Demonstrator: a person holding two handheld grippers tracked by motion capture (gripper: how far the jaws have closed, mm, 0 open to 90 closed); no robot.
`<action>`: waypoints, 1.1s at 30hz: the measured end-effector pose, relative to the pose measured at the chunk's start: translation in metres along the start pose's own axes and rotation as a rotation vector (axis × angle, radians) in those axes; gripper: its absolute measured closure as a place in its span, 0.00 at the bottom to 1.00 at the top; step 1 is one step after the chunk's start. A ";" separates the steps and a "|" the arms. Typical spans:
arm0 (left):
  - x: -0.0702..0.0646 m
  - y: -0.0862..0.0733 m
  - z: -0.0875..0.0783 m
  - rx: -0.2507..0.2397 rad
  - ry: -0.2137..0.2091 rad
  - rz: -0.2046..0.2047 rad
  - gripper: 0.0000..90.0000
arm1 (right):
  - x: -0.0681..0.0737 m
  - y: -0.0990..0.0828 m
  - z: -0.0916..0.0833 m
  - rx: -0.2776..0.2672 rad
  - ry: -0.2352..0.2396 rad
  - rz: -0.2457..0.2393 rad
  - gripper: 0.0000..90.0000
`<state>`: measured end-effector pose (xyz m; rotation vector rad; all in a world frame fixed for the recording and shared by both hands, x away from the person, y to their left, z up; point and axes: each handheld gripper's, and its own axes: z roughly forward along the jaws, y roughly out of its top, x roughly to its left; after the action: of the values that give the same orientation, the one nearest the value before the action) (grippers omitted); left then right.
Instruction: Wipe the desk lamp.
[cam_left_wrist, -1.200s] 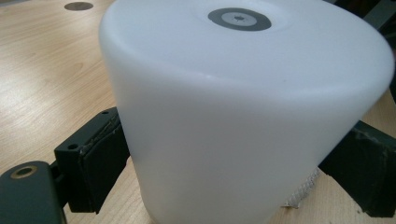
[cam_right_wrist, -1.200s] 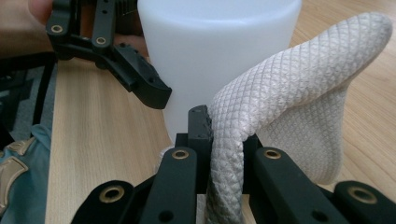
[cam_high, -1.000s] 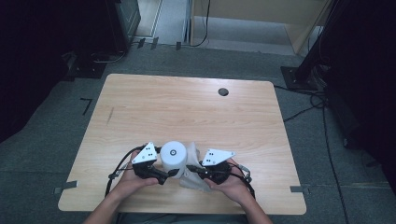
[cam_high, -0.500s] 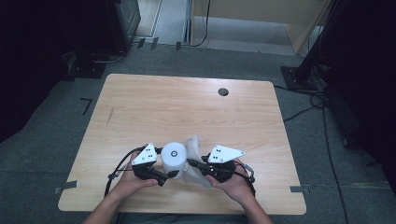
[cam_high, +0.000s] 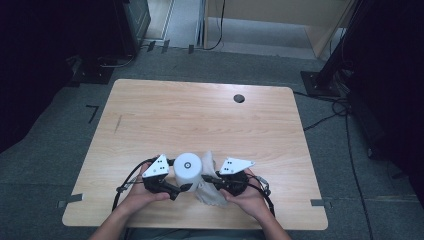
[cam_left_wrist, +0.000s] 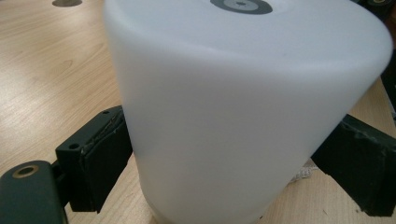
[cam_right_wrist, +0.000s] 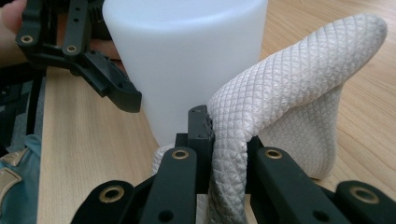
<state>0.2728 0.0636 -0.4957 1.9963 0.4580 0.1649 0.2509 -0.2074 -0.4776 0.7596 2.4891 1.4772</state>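
Since a second ago the right gripper (cam_high: 212, 181) has shifted slightly on the near part of the table, and the cloth in it has changed shape with it, while the left gripper (cam_high: 184, 188) and the white cylinder have kept their place.

Nearest the person, both hands come in over the front edge of the wooden table (cam_high: 165, 115). The left gripper's jaws stand wide, one on each side of the white cylinder (cam_left_wrist: 243, 107), their pads pressed against its wall low down. The cylinder stands upright near the front edge, with a grey ring on its top. Just beside it, the right gripper's jaws are pressed almost together, pinching a fold of white waffle-weave cloth (cam_right_wrist: 289, 88). The cloth arches up out of the jaws and drapes to the tabletop, touching the cylinder's base. In the right gripper view the cylinder hides much of the left gripper (cam_right_wrist: 107, 88).

Farther off the tabletop bears a dark round grommet (cam_high: 239, 98) near its far edge. Beyond lie grey carpet, black cables (cam_high: 325, 117) and dark stands.
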 end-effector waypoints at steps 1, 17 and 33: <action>0.000 0.000 0.000 0.000 0.000 -0.002 0.09 | 0.001 0.001 -0.001 -0.010 0.000 0.004 0.92; -0.001 0.001 0.002 0.005 -0.006 0.003 0.09 | 0.002 0.020 -0.024 -0.162 0.044 0.081 0.93; 0.000 0.000 0.004 0.013 0.005 -0.005 0.09 | -0.010 -0.009 0.002 0.001 0.075 0.169 0.93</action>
<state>0.2738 0.0601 -0.4974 2.0075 0.4679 0.1644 0.2569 -0.2137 -0.4880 0.9529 2.5348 1.5858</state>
